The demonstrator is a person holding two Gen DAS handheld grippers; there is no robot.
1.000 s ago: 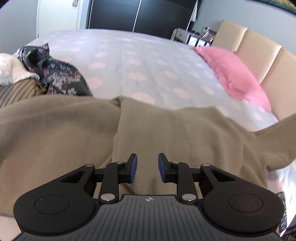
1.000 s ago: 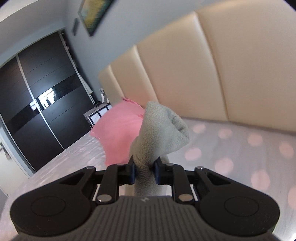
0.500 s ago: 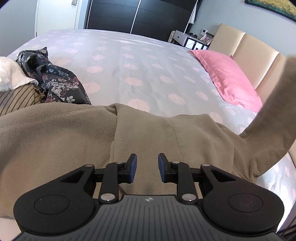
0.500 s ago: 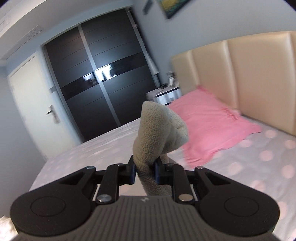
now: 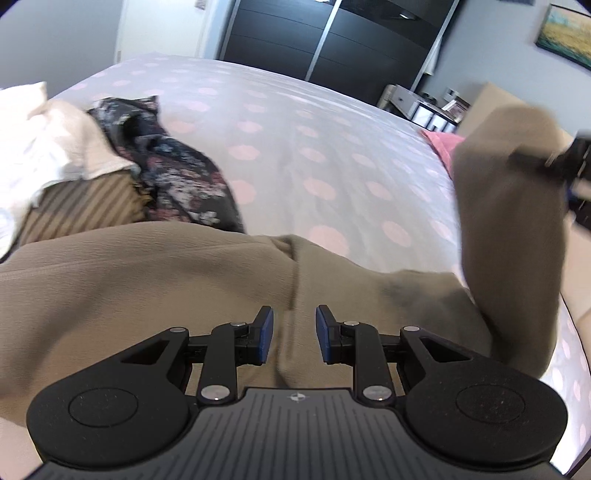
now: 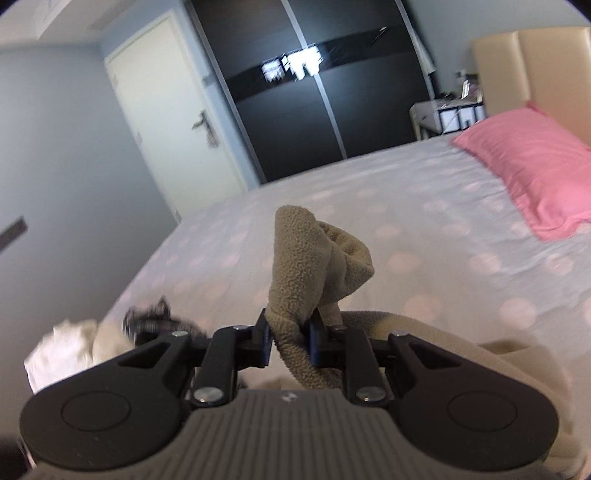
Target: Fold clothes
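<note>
From the left wrist view, the left gripper [image 5: 291,334] hangs low over the tan fleece garment [image 5: 147,288], which lies spread across the lower half of the frame on the bed with the grey, pink-dotted cover [image 5: 303,122]. Its blue-padded jaws stand a little apart with nothing pinched between them; a fold of the fleece runs beneath the gap. At the right of the frame one part of the same garment rises in a column, lifted by the right gripper [image 5: 565,166], blurred at the right edge. At the upper left lie a dark floral cloth [image 5: 177,173], a brown striped cloth [image 5: 81,210] and a crumpled white cloth [image 5: 40,140], all touching one another. A dark sliding wardrobe [image 5: 332,33] stands beyond the bed.

From the right wrist view, the right gripper [image 6: 290,338] has its jaws clamped narrowly on a bunched end of the tan fleece, which sticks up above the pads at mid-frame; the rest trails off to the lower right. A pink pillow [image 6: 535,170] lies at the right by the beige padded headboard [image 6: 535,62], and a white door [image 6: 166,110] stands at the upper left.
</note>
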